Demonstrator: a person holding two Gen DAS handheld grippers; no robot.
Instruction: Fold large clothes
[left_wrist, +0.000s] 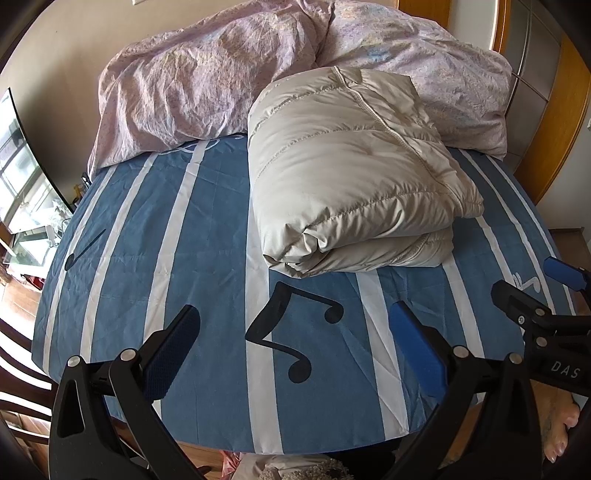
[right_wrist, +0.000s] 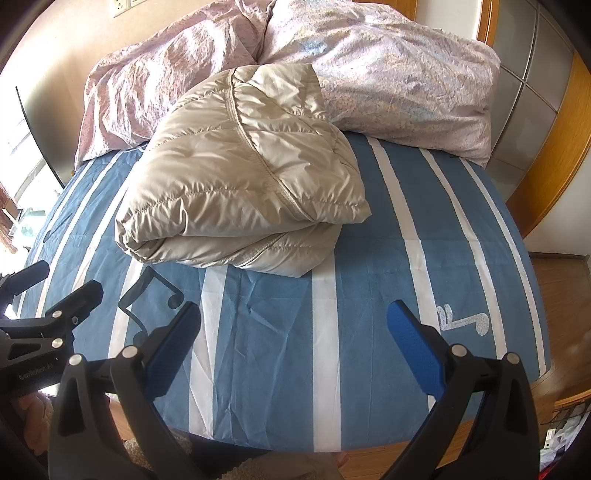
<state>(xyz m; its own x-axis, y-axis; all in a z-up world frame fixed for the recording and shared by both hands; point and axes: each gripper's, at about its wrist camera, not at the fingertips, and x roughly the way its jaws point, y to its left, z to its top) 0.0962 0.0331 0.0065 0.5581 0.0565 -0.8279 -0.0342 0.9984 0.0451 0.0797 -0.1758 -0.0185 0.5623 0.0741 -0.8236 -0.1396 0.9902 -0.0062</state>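
Note:
A beige quilted down jacket (left_wrist: 351, 173) lies folded into a thick bundle on the blue bed sheet with white stripes (left_wrist: 207, 236); it also shows in the right wrist view (right_wrist: 240, 177). My left gripper (left_wrist: 295, 325) is open and empty, held above the near part of the bed, short of the jacket. My right gripper (right_wrist: 295, 325) is open and empty, also over the near part of the bed, to the right of the left one. The right gripper shows at the right edge of the left wrist view (left_wrist: 532, 284).
A crumpled pink duvet (left_wrist: 229, 74) is heaped at the head of the bed behind the jacket, also in the right wrist view (right_wrist: 388, 74). A wooden door frame (right_wrist: 554, 147) stands at the right. A window (left_wrist: 22, 184) is at the left. The wooden floor (right_wrist: 561, 288) lies past the bed's edge.

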